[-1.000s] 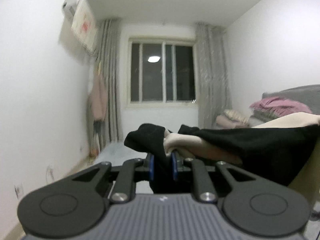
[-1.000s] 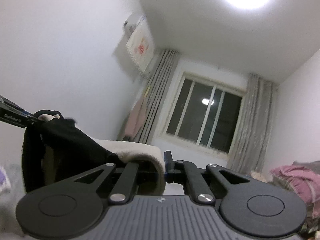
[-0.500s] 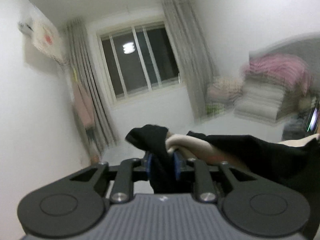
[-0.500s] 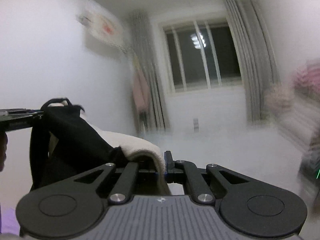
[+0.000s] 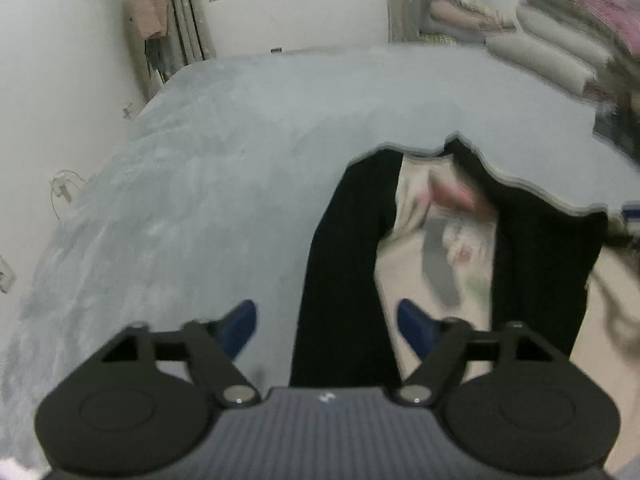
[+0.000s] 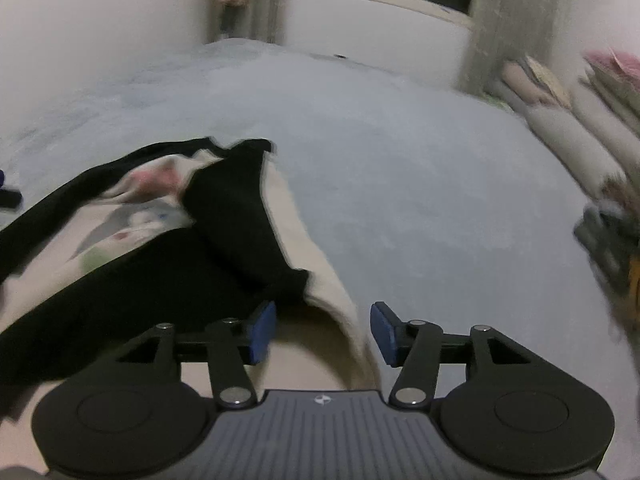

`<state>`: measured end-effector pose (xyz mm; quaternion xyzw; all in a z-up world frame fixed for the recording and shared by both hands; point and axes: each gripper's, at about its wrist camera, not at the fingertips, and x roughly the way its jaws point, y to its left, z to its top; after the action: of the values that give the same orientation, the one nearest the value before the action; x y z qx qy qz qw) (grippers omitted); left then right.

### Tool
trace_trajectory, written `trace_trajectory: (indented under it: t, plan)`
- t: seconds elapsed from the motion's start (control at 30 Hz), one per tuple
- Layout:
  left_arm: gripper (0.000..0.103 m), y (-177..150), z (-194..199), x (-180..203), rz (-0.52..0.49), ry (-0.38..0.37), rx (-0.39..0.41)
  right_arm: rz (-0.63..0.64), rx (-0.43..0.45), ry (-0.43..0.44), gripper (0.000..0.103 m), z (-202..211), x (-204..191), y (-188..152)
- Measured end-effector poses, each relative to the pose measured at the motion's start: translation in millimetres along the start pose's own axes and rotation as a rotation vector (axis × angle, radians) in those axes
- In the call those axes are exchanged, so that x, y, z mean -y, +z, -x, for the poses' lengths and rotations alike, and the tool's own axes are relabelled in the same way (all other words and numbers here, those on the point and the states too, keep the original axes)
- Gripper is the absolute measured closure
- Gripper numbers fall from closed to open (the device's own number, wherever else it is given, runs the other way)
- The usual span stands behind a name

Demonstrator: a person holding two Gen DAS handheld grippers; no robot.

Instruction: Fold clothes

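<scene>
Both claws opening: left gripper [image 5: 326, 322] and right gripper [image 6: 322, 330] released, garment [image 5: 344, 280] between pads, ungripped.

The garment [image 5: 344, 280] lies on the bed [image 5: 224, 168] ahead of both tools; folded bedding [image 6: 568, 136] is stacked far right.

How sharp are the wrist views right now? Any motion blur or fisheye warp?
Left wrist: garment print smeared, folded stack streaked, gripper body sharp. Right wrist: same garment soft, right-edge clutter heavily smeared. Both: bed surface bulges from fisheye, dark corner vignette, dim flat light.
</scene>
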<state>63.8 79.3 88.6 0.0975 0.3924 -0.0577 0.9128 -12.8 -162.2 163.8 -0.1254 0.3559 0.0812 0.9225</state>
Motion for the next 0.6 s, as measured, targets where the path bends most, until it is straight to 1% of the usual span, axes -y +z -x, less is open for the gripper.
trace_trajectory:
  t: [0.03, 0.07, 0.1, 0.13, 0.17, 0.2, 0.23, 0.27, 0.3, 0.33, 0.37, 0.4, 0.47, 0.5, 0.57, 0.6]
  plan:
    - [0.024, -15, 2, -9, 0.0, 0.038, -0.015, 0.047, 0.002, 0.027, 0.047, 5, -9, -3]
    - [0.026, -20, -1, -11, 0.009, 0.04, -0.033, 0.096, -0.005, 0.078, 0.046, 9, -19, -5]
    - [0.03, -24, -5, -12, 0.02, 0.039, -0.05, 0.133, -0.013, 0.143, 0.044, 14, -29, -9]
    - [0.032, -28, -9, -14, 0.03, 0.038, -0.068, 0.169, -0.022, 0.209, 0.044, 20, -39, -13]
    - [0.033, -33, -11, -15, 0.036, 0.029, -0.081, 0.176, -0.028, 0.279, 0.044, 24, -44, -14]
    - [0.033, -38, -13, -15, 0.042, 0.019, -0.094, 0.162, -0.043, 0.37, 0.044, 26, -49, -14]
    - [0.033, -41, -14, -15, 0.055, 0.022, -0.1, 0.135, -0.065, 0.459, 0.043, 24, -56, -16]
    - [0.033, -44, -14, -14, 0.068, 0.026, -0.105, 0.106, -0.079, 0.523, 0.042, 21, -60, -18]
    - [0.042, -46, -14, -13, 0.086, 0.025, -0.101, 0.075, -0.089, 0.544, 0.042, 18, -65, -21]
    - [0.052, -54, 0, -20, 0.1, 0.02, -0.096, 0.044, -0.099, 0.565, 0.042, 14, -69, -23]
    - [0.079, -56, 3, -20, 0.113, 0.009, -0.097, 0.015, -0.109, 0.589, 0.042, 11, -72, -24]
    - [0.086, -57, 4, -20, 0.125, -0.003, -0.098, -0.014, -0.118, 0.613, 0.042, 9, -75, -26]
    - [0.092, -53, 14, -21, 0.124, 0.01, -0.082, -0.072, -0.138, 0.66, 0.042, 3, -80, -29]
    - [0.093, -51, 19, -21, 0.122, 0.018, -0.074, -0.094, -0.138, 0.689, 0.045, 4, -80, -31]
    - [0.093, -46, 29, -28, 0.139, 0.015, -0.056, -0.061, -0.118, 0.633, 0.071, 6, -90, -32]
    - [0.093, -43, 34, -32, 0.145, 0.014, -0.047, -0.044, -0.108, 0.605, 0.09, 7, -95, -33]
